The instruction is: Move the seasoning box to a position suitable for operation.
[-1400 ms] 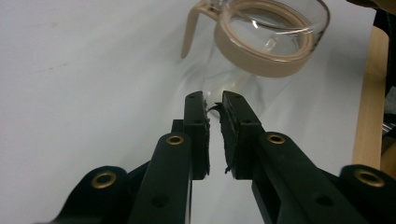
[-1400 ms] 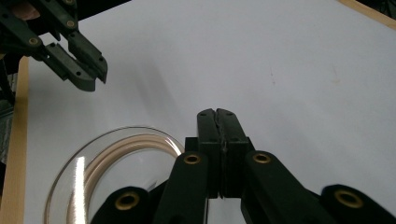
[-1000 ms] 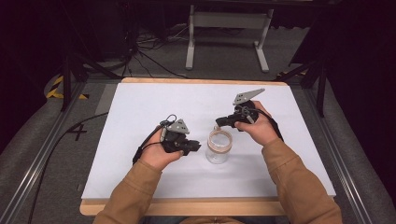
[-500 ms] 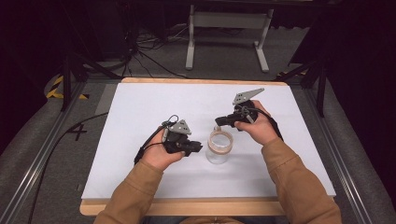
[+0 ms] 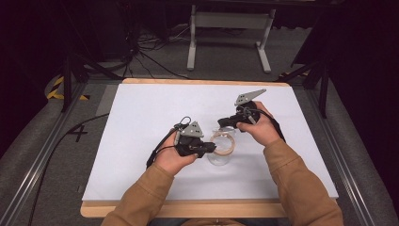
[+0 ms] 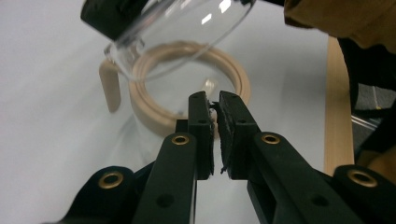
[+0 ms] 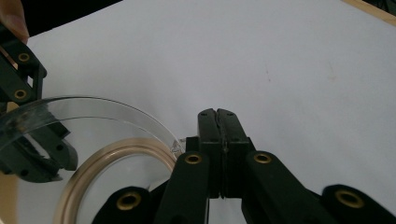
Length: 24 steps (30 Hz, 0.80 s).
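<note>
Jaws, left gripper (image 6: 212, 105): just been closing on jar (image 5: 220, 155) rim
Jaws, right gripper (image 7: 217, 116): clenched on clear lid (image 7: 84, 112), unmoved
Jar: on table (image 5: 141, 117)

The left gripper (image 5: 210, 148) has edged a little toward three o'clock across the white table (image 5: 141, 122), and its tips now reach the nine o'clock side of the wooden rim (image 5: 223, 143) of the clear glass jar (image 5: 219, 157), where earlier they stood just short of it. Its jaws have just been closing; in the left gripper view they (image 6: 215, 112) stand a narrow slit apart over the rim (image 6: 154, 119), with the rim's edge seeming to lie between the tips.
</note>
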Motion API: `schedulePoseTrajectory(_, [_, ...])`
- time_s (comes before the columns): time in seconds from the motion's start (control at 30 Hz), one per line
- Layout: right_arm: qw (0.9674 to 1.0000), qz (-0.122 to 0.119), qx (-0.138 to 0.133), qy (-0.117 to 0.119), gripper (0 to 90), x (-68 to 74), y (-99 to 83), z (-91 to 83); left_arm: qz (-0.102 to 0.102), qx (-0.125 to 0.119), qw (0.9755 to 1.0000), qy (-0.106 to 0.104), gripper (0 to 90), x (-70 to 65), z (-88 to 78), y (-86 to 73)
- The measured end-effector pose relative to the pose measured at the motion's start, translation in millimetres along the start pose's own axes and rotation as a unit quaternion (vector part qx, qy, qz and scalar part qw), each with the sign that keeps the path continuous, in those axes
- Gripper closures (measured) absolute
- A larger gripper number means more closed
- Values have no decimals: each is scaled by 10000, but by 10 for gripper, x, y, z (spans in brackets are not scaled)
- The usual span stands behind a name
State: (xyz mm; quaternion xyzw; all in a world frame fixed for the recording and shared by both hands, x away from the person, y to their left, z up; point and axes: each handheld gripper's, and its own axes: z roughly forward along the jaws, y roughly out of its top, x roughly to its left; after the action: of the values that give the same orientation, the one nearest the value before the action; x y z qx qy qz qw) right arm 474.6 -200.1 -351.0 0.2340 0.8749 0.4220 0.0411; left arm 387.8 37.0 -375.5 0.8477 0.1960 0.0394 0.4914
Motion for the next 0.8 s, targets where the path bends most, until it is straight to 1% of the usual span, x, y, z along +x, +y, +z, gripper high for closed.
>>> schedulePoseTrajectory(0.03, [10000,-3,-5,-17,900,2,-1,1,12,-132,9999,51,837,1,-9,17])
schedulePoseTrajectory(0.07, [10000,-19,-5,-32,900,7,-2,-1,20,-184,9998,75,837,5,-26,33])
schedulePoseTrajectory(0.13, [10000,-21,-4,-64,900,17,-3,-5,4,-253,9997,71,848,8,-37,51])
schedulePoseTrajectory(0.17, [10000,-16,-24,-77,900,22,-6,-13,18,-218,9997,62,848,12,-41,58])
schedulePoseTrajectory(0.23, [9999,5,-122,-102,900,30,-18,-48,-8,-288,9996,47,845,17,-34,71])
schedulePoseTrajectory(0.3, [9996,15,-217,-175,900,46,-42,-105,12,-310,9995,41,843,31,-41,95])
schedulePoseTrajectory(0.33, [9994,17,-269,-239,900,56,-59,-141,-8,-355,9994,26,843,38,-40,108])
schedulePoseTrajectory(0.37, [9990,35,-335,-296,900,65,-85,-195,15,-360,9994,17,843,49,-44,122])
schedulePoseTrajectory(0.43, [9983,92,-421,-386,900,70,-138,-292,-37,-414,9991,14,840,75,-49,149])
schedulePoseTrajectory(0.47, [9983,92,-421,-386,900,70,-138,-292,-37,-414,9991,14,837,75,-49,149])
schedulePoseTrajectory(0.5, [9977,144,-486,-446,900,72,-185,-367,-22,-415,9991,36,837,89,-54,158])
schedulePoseTrajectory(0.53, [9975,159,-507,-470,900,71,-210,-403,-72,-474,9988,36,837,104,-53,170])
schedulePoseTrajectory(0.57, [9967,228,-564,-536,900,73,-281,-488,-113,-538,9985,44,837,131,-57,192])
schedulePoseTrajectory(0.6, [9967,228,-564,-536,900,73,-281,-488,-113,-538,9985,44,836,131,-57,192])
schedulePoseTrajectory(0.63, [9962,271,-591,-575,900,86,-361,-562,-122,-584,9982,43,833,159,-61,212])
schedulePoseTrajectory(0.7, [9960,293,-588,-608,900,105,-421,-609,-176,-640,9978,66,829,191,-65,228])
schedulePoseTrajectory(0.73, [9958,298,-594,-625,900,117,-454,-632,-210,-680,9974,110,829,209,-68,234])
schedulePoseTrajectory(0.77, [9957,331,-590,-625,900,129,-486,-654,-210,-680,9974,110,829,209,-68,234])
schedulePoseTrajectory(0.8, [9957,331,-590,-625,900,129,-486,-654,-227,-726,9970,166,829,239,-71,237])
